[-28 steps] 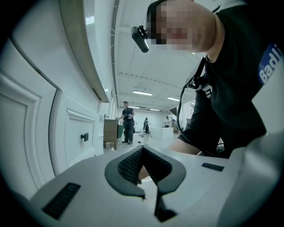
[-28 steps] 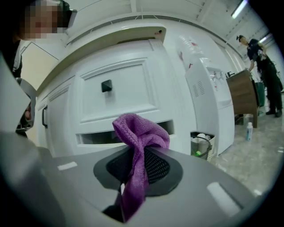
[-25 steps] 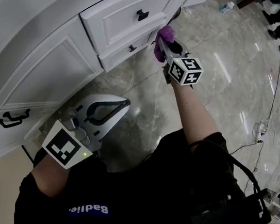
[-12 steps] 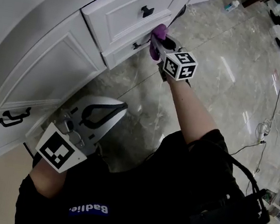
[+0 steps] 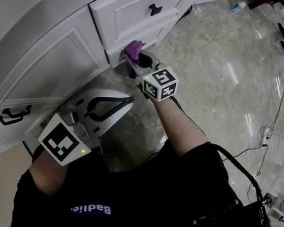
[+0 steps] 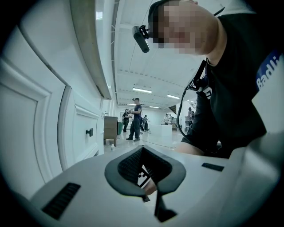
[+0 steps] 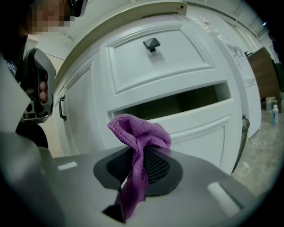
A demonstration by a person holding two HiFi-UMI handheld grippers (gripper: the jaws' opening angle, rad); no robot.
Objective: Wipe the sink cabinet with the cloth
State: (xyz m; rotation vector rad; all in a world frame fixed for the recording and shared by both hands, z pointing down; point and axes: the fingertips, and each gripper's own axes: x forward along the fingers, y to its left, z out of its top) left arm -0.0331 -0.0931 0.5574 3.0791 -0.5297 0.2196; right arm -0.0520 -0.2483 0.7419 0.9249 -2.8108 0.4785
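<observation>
Purple cloth [image 5: 134, 49] at white cabinet [image 5: 43, 64], marble floor [image 5: 217, 69]

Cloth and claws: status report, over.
Right claw shut on purple cloth, up at the sink cabinet's lower drawer. Left claw shut, empty. Nothing in the way.

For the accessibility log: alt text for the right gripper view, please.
The right gripper is shut on a bunched purple cloth, in front of a white sink cabinet. Behind the cloth, a drawer with a dark knob sits above a dark gap.
</observation>
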